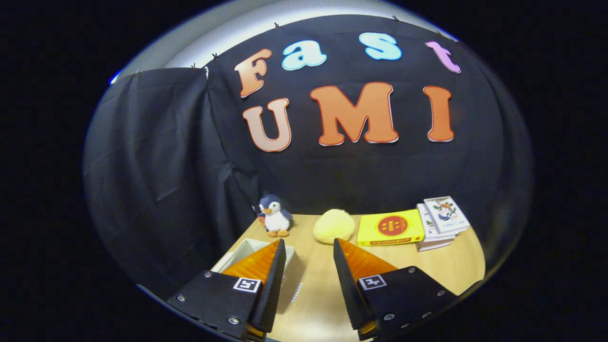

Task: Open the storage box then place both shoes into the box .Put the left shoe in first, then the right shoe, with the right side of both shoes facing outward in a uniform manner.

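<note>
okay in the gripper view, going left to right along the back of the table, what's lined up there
Small plush penguin → soft yellow rounded cushion → flat yellow book with a red circle → stack of white booklets. All sit on the wooden table, beyond the open gripper, whose fingers hold nothing.

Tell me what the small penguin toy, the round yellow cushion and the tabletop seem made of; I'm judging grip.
Small penguin toy: plush fabric, fuzzy matte look. Round yellow cushion: soft fleecy cloth, probably stuffed, with a slumped shape. Tabletop: light wood or wood-look laminate, smooth with a faint sheen. The gripper is open over it, holding nothing.
</note>
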The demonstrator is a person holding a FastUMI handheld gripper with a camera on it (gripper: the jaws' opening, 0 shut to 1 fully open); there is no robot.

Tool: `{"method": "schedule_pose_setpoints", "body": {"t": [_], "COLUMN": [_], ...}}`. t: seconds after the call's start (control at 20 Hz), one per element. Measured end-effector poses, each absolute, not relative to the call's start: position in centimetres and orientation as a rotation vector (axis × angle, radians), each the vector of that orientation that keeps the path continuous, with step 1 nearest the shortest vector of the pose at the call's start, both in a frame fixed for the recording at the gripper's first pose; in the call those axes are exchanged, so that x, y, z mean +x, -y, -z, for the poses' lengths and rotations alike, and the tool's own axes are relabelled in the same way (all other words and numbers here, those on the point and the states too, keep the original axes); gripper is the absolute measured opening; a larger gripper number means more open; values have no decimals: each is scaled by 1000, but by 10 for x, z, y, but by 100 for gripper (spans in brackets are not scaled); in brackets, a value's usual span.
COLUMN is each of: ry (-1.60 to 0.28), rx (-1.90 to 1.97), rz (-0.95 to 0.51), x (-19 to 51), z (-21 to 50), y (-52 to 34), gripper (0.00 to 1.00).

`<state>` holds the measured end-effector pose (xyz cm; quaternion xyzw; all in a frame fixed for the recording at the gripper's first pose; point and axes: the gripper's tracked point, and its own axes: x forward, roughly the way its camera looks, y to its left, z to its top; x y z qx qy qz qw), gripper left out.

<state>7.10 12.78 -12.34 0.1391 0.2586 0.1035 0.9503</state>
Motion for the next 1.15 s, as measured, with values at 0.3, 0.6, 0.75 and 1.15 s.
{"method": "schedule_pose_setpoints", "body": {"t": [0.3,0.6,0.75,1.15], "ry": [-310,-118,-65,-19], "rx": [210,126,150,161], "rz": [-125,-53,-54,16], "x": [64,45,40,29], "z": [88,43,35,31], "y": [-49,10,21,66], "gripper": [77,87,89,92]}}
